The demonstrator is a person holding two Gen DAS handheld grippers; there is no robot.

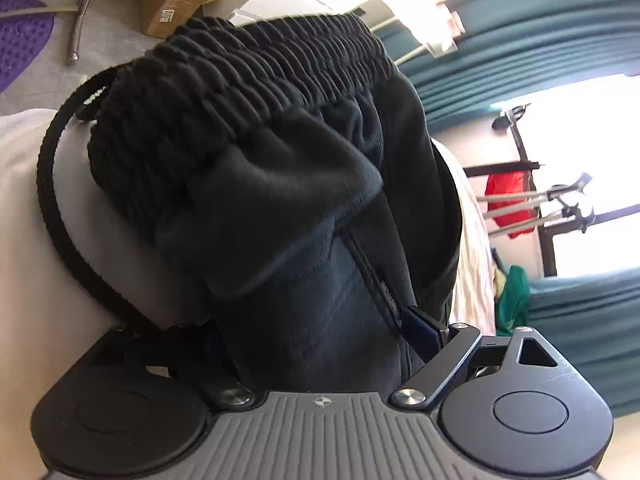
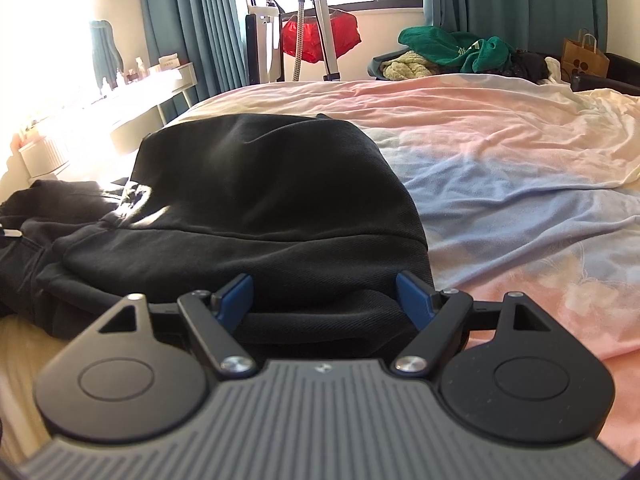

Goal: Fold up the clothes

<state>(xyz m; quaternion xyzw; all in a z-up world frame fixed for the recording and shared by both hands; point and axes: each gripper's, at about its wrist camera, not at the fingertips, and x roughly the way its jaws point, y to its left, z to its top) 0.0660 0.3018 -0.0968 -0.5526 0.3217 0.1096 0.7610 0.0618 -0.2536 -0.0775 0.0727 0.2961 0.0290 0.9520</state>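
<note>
A black garment point(image 1: 260, 160) with a ribbed elastic waistband point(image 1: 240, 80) and a looped drawstring point(image 1: 52, 200) fills the left wrist view. It bulges between the jaws of my left gripper point(image 1: 320, 336). The blue pad point(image 1: 422, 330) of the right finger stands wide; the left finger is hidden under cloth. In the right wrist view the same black garment point(image 2: 272, 184) lies bunched on the bed point(image 2: 500, 160). My right gripper point(image 2: 326, 296) is open, its blue pads point(image 2: 236, 296) straddling the garment's near folded edge without pinching it.
The pastel sheet spreads wide to the right of the garment. A pile of green and yellow clothes point(image 2: 452, 50) and a paper bag point(image 2: 584, 58) sit at the far side. A red garment point(image 2: 320, 36) hangs by the window; a white desk point(image 2: 160, 76) stands left. Cardboard box point(image 1: 176, 0) on the floor.
</note>
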